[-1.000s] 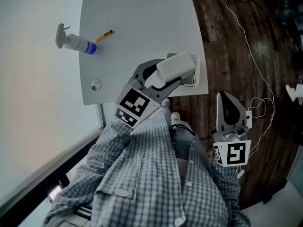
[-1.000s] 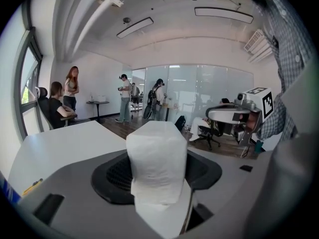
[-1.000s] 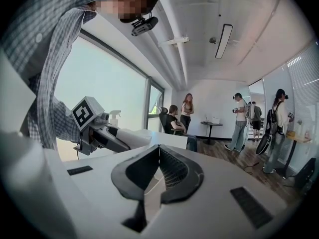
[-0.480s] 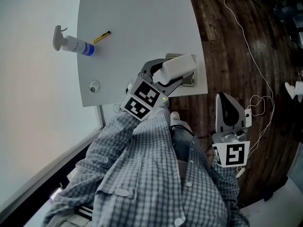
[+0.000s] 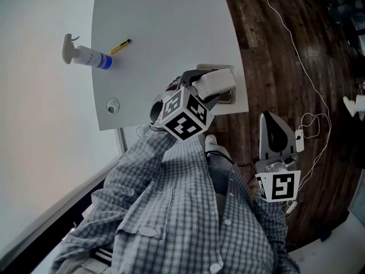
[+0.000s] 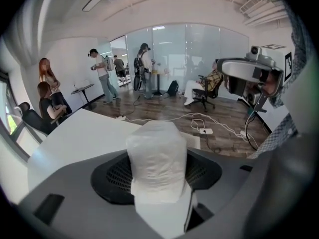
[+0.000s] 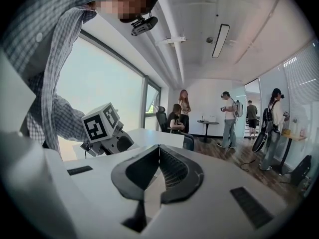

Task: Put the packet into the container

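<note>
White table (image 5: 165,21), packet (image 5: 214,83) near its edge, dark wood floor (image 5: 268,67) beyond

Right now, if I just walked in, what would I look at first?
The puffy white plastic packet clamped in the left gripper, over the shallow pale container at the white table's near corner. Next, the white spray bottle with a blue band lying at the table's left edge, and the right gripper, shut and empty, over the wooden floor.
</note>
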The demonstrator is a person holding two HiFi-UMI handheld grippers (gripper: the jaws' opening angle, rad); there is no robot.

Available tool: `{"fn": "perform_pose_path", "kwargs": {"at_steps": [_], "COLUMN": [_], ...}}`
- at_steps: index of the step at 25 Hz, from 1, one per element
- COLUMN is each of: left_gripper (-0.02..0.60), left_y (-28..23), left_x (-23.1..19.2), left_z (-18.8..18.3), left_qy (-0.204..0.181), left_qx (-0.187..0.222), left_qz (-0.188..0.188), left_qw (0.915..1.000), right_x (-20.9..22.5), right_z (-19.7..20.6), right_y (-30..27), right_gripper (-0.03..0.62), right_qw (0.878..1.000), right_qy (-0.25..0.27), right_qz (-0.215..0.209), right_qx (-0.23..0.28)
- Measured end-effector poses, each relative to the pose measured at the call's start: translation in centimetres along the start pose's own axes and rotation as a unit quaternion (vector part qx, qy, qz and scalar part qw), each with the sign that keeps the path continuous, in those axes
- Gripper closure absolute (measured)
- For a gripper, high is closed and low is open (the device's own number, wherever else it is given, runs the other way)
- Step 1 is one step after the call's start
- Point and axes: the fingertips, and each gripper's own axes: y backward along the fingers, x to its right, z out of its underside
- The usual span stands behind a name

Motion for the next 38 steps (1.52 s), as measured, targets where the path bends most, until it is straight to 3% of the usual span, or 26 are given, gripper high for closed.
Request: {"fn": "perform_pose_path", "kwargs": {"at_steps": [7,20,23,34,38], "left_gripper": [0.301,0.299,0.299,0.272,0.234], "left_y": [-1.1,-2.7,-2.9,-3.2,-3.0], "left_x": [0.3,0.4,0.4,0.3,0.7], "left_z": [0.2,0.7,0.6,0.0,-0.8], "left_qy": [-0.05,-0.116,-0.132,-0.116,-0.081], "left_qx": [-0.07,-0.139,-0.131,-0.078,-0.039], "left_qz": [0.002,-0.003,-0.008,-0.01,0.009], "left_qw": [0.9963,0.9834,0.9825,0.9902,0.9959], "right_x": [0.5,0.9,1.0,1.2,1.1], "right_z": [0.0,0.3,0.4,0.5,0.2], "right_y": [0.5,0.4,0.5,-0.1,-0.3], "right_gripper": [0.58,0.58,0.582,0.581,0.581], "right_qw": [1.0,1.0,1.0,1.0,1.0], "right_qy": [-0.003,-0.009,-0.01,-0.01,-0.007], "right_qz": [0.008,0.018,0.017,0.008,0.003], "right_qx": [0.002,0.001,0.0,0.0,-0.001]}}
